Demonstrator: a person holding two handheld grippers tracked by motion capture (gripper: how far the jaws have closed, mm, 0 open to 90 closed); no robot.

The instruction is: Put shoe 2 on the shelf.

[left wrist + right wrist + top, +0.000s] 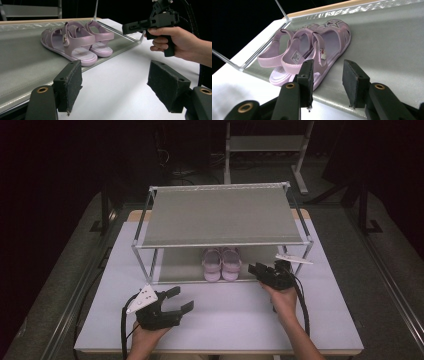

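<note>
A pair of small lilac sandals [220,263] stands side by side on the lower grey shelf [179,265] of a metal rack, heels toward the front edge. In the right gripper view the sandals [312,47] lie just beyond my right gripper [328,80]. Its jaws are open with nothing between them, and the nearer sandal's heel sits behind the left jaw. From above, my right gripper [256,268] points at the shelf's front edge, right of the sandals. My left gripper [183,298] rests open over the white table, and its own view shows the sandals [75,41] and the right gripper [130,27].
The rack's upper shelf [220,215] overhangs the sandals, with thin metal posts at its corners. The white table [225,315] spreads in front of the rack. Another rack [265,142] stands on the dark floor behind.
</note>
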